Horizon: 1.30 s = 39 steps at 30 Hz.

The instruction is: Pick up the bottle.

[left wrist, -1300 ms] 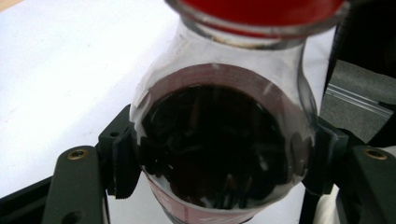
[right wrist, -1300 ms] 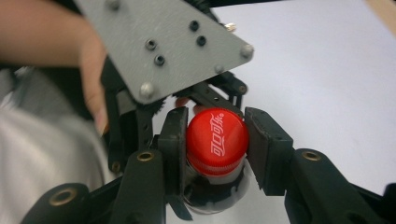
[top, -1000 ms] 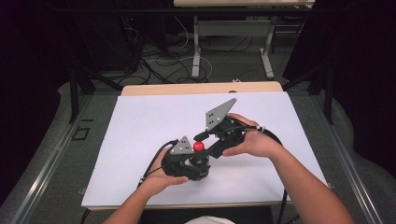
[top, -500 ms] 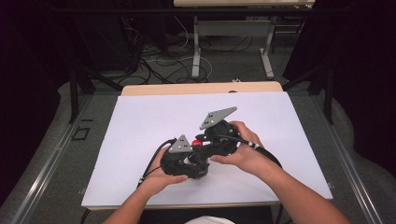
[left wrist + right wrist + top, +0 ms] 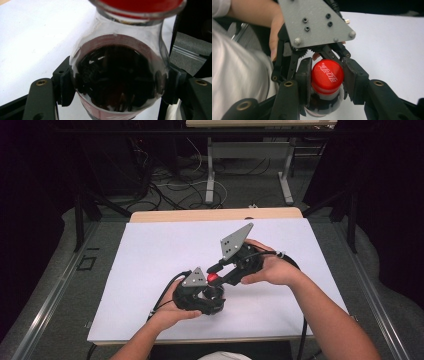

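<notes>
One bottle (image 5: 120,82) with one red cap (image 5: 327,75): the left gripper (image 5: 207,295) clamps its body, and the right gripper (image 5: 327,77), open wider before, has just closed onto the cap.

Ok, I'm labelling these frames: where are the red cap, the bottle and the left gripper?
red cap (image 5: 327,75), right gripper view, printed top.
bottle (image 5: 117,77), left gripper view, dark glassy body.
left gripper (image 5: 117,86), left gripper view, between its jaws.

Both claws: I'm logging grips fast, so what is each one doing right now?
Left claw: shut on the bottle body.
Right claw: shut on the red cap, jaws just closed in.
</notes>
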{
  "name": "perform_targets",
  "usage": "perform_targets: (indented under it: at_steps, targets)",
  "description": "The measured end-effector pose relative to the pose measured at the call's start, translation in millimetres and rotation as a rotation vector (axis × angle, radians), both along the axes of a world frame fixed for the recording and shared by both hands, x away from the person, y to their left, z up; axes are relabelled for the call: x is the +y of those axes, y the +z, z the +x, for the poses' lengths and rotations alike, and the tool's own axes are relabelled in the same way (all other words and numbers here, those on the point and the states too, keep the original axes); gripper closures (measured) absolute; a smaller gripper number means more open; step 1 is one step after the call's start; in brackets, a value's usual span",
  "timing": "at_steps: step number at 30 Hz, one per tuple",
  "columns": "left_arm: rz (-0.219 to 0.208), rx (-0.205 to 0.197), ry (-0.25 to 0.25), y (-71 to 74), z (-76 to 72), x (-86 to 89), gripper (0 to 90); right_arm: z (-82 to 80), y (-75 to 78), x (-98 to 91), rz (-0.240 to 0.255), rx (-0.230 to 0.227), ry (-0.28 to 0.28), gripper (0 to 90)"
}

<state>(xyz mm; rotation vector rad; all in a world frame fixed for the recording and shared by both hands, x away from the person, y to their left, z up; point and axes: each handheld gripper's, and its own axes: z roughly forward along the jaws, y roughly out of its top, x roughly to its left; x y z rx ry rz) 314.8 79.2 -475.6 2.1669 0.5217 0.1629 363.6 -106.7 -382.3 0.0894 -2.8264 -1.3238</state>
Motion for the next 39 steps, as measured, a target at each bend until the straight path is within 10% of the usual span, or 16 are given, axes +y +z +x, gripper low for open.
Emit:
perform_targets:
  at_steps: [4,10,23,28,39]
  targets:
    - [-0.02,0.003,0.026,1.0,0.2,1.0,29.9,-5.1,0.1,1.2,0.001,0.023,-0.086,48.3]
    - [-0.02,0.003,0.036,1.7,2.1,2.1,29.9,-24.7,-3.3,9.1,0.014,0.016,-0.36,44.6]
    - [-0.03,-0.011,0.056,1.0,3.2,3.2,30.0,-34.9,-6.1,12.0,0.053,0.032,-0.531,53.4]
    - [-0.025,-0.003,0.054,1.4,1.7,4.2,29.9,-33.7,-4.7,9.6,0.048,0.051,-0.476,60.4]
    - [-0.003,0.004,0.005,0.0,-0.3,0.3,30.0,-0.5,-3.3,2.2,-0.017,0.051,-0.055,60.8]
